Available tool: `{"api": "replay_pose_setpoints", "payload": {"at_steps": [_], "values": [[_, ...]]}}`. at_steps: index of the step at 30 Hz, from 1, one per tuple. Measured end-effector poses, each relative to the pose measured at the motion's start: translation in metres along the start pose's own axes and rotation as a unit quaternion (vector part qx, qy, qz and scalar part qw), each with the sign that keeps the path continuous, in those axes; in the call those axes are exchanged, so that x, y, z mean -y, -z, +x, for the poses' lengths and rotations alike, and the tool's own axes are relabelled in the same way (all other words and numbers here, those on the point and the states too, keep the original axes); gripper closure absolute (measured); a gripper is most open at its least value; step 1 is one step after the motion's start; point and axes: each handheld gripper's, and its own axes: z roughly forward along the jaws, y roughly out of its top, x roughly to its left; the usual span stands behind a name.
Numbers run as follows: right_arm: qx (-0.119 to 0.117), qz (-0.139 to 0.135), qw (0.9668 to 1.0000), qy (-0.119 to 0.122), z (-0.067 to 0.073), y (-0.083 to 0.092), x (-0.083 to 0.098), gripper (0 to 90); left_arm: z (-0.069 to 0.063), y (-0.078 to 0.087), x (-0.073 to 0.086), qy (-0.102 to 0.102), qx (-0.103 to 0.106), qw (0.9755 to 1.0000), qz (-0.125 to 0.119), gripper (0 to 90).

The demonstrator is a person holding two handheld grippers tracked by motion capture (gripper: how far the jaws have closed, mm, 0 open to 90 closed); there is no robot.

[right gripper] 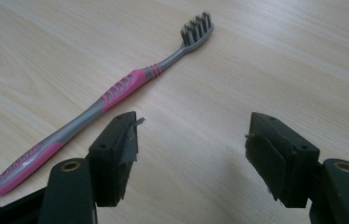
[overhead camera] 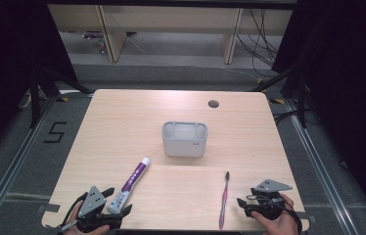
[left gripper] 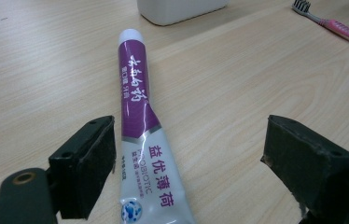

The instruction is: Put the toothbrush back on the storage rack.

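Straddling the soft, light toothpaste tube at the table's near left, the left gripper is standing open; its stiffer crimped tail looks the safest hold.

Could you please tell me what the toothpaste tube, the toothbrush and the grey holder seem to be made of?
Toothpaste tube: soft glossy plastic or laminate, judging by its sheen and creased body.
Toothbrush: hard grey plastic with pink, probably rubbery ribbed grip pads and dark bristles.
Grey holder: apparently matt moulded plastic, given its even colour and rounded corners; ceramic cannot be excluded.
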Motion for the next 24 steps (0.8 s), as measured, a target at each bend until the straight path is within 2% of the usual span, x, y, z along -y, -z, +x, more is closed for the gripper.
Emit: {"api": "replay_pose_setpoints", "payload": {"at_steps": [1,6,7,8,9,10,17,19,21,22,24], "values": [[0.001,-0.001,1.0000,0.000,0.0001,-0.0002,0.0001,34.7,0.0007,0.0006,-0.0002,-0.004,0.000,1.0000,0.005,16.4],[0.001,0.000,1.0000,-0.003,0.0000,-0.0003,0.0004,34.7,-0.0002,0.0000,-0.0001,-0.002,0.001,1.0000,0.001,16.4],[0.000,-0.003,0.9999,-0.011,0.0010,-0.0004,0.0007,34.6,0.0008,0.0009,-0.0002,-0.008,0.000,0.9999,0.008,16.4],[0.019,0.002,0.9991,-0.037,0.0055,0.0018,0.0007,33.2,0.0007,0.0006,-0.0001,-0.006,0.000,1.0000,0.007,16.4],[0.019,-0.001,0.9992,-0.034,0.0050,0.0017,0.0003,33.3,0.0007,0.0004,0.0000,-0.006,0.000,1.0000,0.007,16.4],[0.021,-0.002,0.9996,-0.018,0.0025,0.0022,-0.0003,33.2,0.0006,0.0004,0.0000,-0.006,0.000,1.0000,0.007,16.4],[0.012,-0.003,0.9998,-0.013,0.0023,0.0022,-0.0018,33.5,0.0006,0.0009,-0.0001,-0.004,-0.002,1.0000,0.003,16.4],[-0.009,0.001,0.9999,-0.015,0.0018,0.0014,-0.0034,33.5,0.0002,0.0005,0.0000,-0.001,-0.002,1.0000,0.001,16.4],[-0.009,0.000,0.9998,-0.015,0.0021,0.0014,-0.0039,33.5,0.0000,0.0005,0.0001,-0.001,-0.002,1.0000,0.001,16.4],[-0.001,-0.006,0.9998,-0.017,0.0031,0.0020,-0.0044,33.5,0.0000,0.0004,0.0001,-0.001,-0.002,1.0000,0.001,16.3],[-0.011,-0.009,0.9998,-0.011,0.0030,0.0008,-0.0064,33.5,0.0008,0.0009,0.0000,-0.005,-0.003,1.0000,0.006,16.4]]}}
